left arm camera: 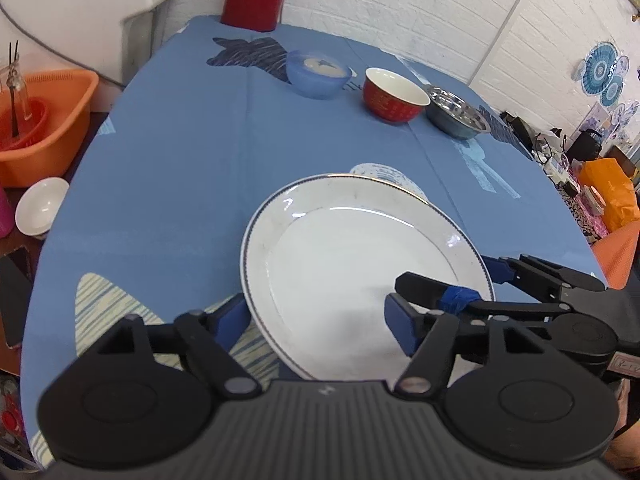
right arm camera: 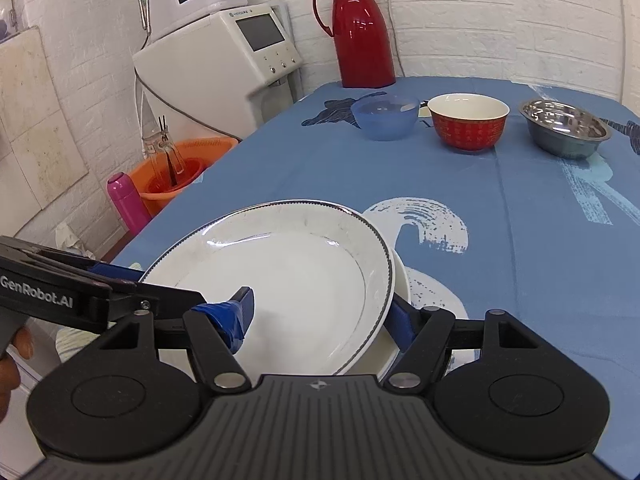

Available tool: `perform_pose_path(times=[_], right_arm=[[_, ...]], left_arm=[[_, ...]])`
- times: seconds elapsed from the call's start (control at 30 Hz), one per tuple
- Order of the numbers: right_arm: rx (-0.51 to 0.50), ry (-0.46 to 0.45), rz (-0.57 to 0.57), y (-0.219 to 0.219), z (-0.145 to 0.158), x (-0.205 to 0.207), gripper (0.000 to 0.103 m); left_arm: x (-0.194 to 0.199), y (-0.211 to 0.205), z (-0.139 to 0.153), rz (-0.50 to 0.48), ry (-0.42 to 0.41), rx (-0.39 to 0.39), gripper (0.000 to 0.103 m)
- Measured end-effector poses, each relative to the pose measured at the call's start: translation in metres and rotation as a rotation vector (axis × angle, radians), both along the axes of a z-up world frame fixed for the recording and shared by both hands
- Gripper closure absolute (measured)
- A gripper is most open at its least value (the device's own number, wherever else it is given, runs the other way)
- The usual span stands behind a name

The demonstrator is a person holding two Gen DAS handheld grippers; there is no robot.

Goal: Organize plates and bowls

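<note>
Plate (right arm camera: 288,272), white with a dark beaded rim, sits at the near edge of the counter (right arm camera: 360,176), which is covered by a blue printed cloth. Its right side overlaps a second white plate (right arm camera: 401,280) underneath, so it lies tilted rather than flat. The left hand-held gripper (left arm camera: 316,324) straddles the near left rim: one blue pad is outside the rim and the other is over the plate's inner surface, with the fingers partly spread. The right hand-held gripper (right arm camera: 322,314) straddles the right rim in the same way, its tape-wrapped finger over the inner surface and its other pad against the outside of the rim. Whether either pair is actually clamping the rim cannot be told. Three bowls stand in a row at the far side of the counter, each apart from the next: a translucent blue bowl (right arm camera: 384,122) on the left, a red bowl (right arm camera: 468,128) with a white interior in the middle, and a steel bowl (right arm camera: 564,130) on the right. A red thermos jug (right arm camera: 362,36) stands at the far edge behind the blue bowl. Off the counter to the left are an orange basin (right arm camera: 180,172), a pink bottle (right arm camera: 126,204) and a small white bowl (left arm camera: 40,206).
</note>
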State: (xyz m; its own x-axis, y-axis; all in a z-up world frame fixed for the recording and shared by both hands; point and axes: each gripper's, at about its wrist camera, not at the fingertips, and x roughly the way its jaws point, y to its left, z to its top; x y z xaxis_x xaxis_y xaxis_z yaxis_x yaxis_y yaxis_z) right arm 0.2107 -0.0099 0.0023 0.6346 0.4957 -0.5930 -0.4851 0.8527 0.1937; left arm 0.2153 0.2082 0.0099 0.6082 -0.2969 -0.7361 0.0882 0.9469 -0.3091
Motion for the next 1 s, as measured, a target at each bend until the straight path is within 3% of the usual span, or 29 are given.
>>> perform_pose_path(times=[0.23, 0.57, 1.0], right_arm=[[-0.021, -0.021, -0.016, -0.003, 0.008, -0.003, 0.046], [0.053, 0.039, -0.004, -0.017, 0.012, -0.006, 0.047], [0.023, 0.096, 0.026, -0.026, 0.015, -0.002, 0.045]], left_arm=[[-0.006, 0.004, 0.011, 0.021, -0.043, 0.026, 0.032], [0.002, -0.009, 0.018, 0.004, -0.072, 0.03, 0.031], [0.007, -0.022, 0.023, -0.005, -0.093, 0.018, 0.031]])
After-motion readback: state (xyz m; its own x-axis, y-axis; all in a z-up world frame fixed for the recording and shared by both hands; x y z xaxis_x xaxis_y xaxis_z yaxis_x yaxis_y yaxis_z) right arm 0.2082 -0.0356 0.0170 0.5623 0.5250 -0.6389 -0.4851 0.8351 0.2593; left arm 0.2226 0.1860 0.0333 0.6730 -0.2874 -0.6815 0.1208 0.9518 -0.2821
